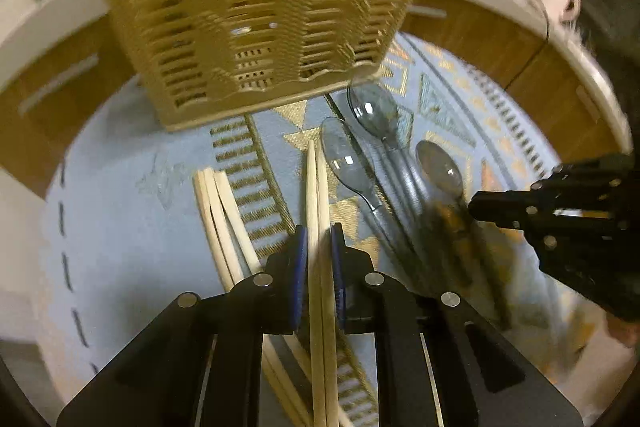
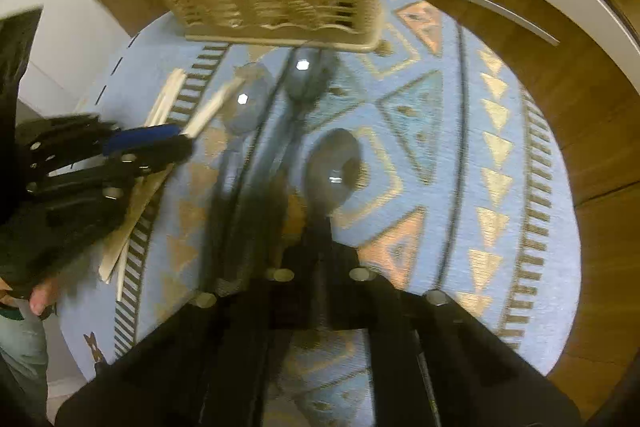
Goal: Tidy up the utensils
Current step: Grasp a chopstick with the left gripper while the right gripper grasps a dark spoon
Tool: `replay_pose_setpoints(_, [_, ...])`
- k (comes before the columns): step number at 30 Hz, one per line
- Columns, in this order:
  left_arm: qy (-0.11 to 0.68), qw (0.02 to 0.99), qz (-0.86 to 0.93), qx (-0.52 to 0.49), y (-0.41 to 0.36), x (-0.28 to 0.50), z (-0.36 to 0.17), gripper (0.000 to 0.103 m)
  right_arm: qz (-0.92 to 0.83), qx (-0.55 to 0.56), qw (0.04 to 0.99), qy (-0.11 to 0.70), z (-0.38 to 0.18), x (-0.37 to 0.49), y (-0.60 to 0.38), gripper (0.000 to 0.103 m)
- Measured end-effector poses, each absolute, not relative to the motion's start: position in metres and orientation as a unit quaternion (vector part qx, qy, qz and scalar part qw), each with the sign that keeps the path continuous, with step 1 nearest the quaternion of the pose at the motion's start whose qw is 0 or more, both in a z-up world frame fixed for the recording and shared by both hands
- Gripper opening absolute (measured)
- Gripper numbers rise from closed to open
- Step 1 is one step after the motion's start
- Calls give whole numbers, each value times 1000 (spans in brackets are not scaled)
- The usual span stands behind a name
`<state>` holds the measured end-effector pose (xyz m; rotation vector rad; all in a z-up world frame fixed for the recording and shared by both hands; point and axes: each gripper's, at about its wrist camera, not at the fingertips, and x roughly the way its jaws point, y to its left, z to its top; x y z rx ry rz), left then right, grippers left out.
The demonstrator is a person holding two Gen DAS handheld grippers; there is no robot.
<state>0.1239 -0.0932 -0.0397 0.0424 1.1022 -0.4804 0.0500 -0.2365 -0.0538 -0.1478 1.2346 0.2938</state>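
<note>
Far left on the blue patterned mat (image 1: 120,219) lies a loose bunch of wooden chopsticks (image 1: 218,215), untouched, fanned slightly. Just right of them my left gripper (image 1: 319,247) pinches a pair of chopsticks (image 1: 316,187) between its blue pads (image 1: 299,267), tips pointing toward the tan slotted utensil basket (image 1: 256,7), which stands at the mat's far edge. Right of the held pair, three clear plastic spoons (image 1: 348,163) lie bowl-end toward the basket, handles bunched together. My right gripper (image 2: 320,239) sits over the handle of the rightmost spoon (image 2: 334,167); its own view is badly motion-blurred, and I cannot tell whether the fingers are closed on the handle or only straddling it. Progress, as I judge it: early. I cannot see any utensils through the basket slots, though blur limits that reading. Left to do: this pair, the loose bunch, all three spoons. The mat covers a round surface, with gold triangles and dark dashes woven in. Around it are wooden cabinet fronts (image 2: 500,11) with bar handles under a white counter edge.
</note>
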Motion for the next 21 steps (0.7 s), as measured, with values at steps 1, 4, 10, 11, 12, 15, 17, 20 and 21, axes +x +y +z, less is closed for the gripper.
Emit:
replay_pose_setpoints(1, [518, 825, -226, 4, -87, 123, -37, 10, 134, -65, 805, 575, -52, 50, -243, 0])
replay_pose_setpoints(4, [520, 823, -227, -15, -78, 120, -32, 10, 148, -44, 796, 586, -51, 62, -258, 0])
replay_pose_setpoints(10, [545, 807, -229, -19, -86, 120, -44, 11, 180, 37, 792, 582, -48, 69, -285, 1])
replay_pose_setpoints(11, [548, 805, -227, -17, -87, 121, -45, 11, 185, 34, 789, 584, -48, 68, -283, 1])
replay_pose_setpoints(12, [547, 806, -227, -16, -86, 120, -45, 11, 188, 31, 786, 588, -48, 69, -281, 1])
replay_pose_setpoints(15, [550, 803, -229, -4, -94, 123, -46, 18, 197, 13, 771, 606, -56, 68, -264, 1])
replay_pose_setpoints(17, [550, 802, -232, 7, -96, 122, -45, 24, 200, 2, 767, 610, -59, 69, -257, 1])
replay_pose_setpoints(20, [551, 800, -237, 19, -96, 122, -46, 27, 204, 14, 766, 609, -59, 74, -251, 1])
replay_pose_setpoints(21, [551, 799, -239, 19, -96, 123, -46, 28, 204, 26, 766, 609, -59, 78, -252, 1])
